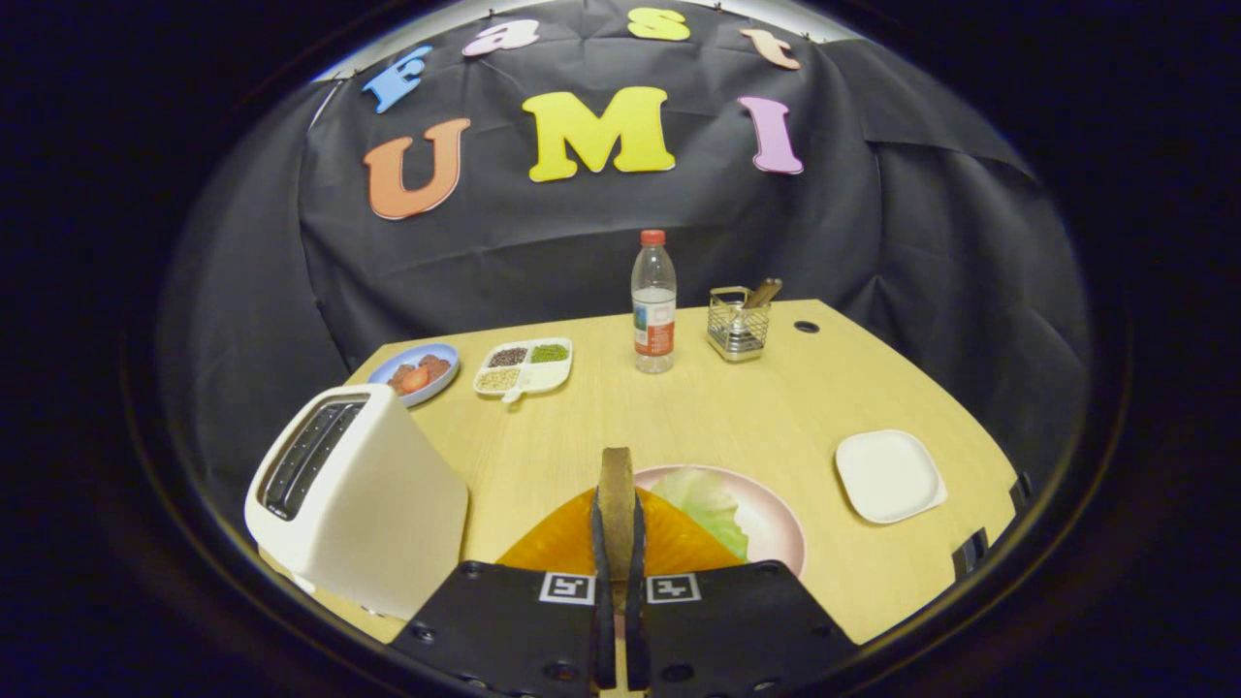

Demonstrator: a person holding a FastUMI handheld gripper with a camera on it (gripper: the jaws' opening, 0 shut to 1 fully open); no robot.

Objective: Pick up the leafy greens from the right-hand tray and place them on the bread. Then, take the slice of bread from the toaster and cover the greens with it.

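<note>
My gripper (617,543) is shut on a brown slice of bread (616,485), held upright and edge-on between the two black fingers (600,572). Just below and beyond the fingers a pink plate (780,538) carries an orange-brown slice of bread (557,543), with pale leafy greens (708,504) lying on its right part. The held slice hangs over the plate's left side. To the left of the fingers stands the white toaster (359,504); its slots look dark. Right of the plate sits the white square tray (890,475), bare.
At the back of the wooden table (717,407) stand a water bottle (653,305) and a wire holder with a utensil (739,323). Further left are a divided white dish of grains (524,368) and a blue plate of food (415,373).
</note>
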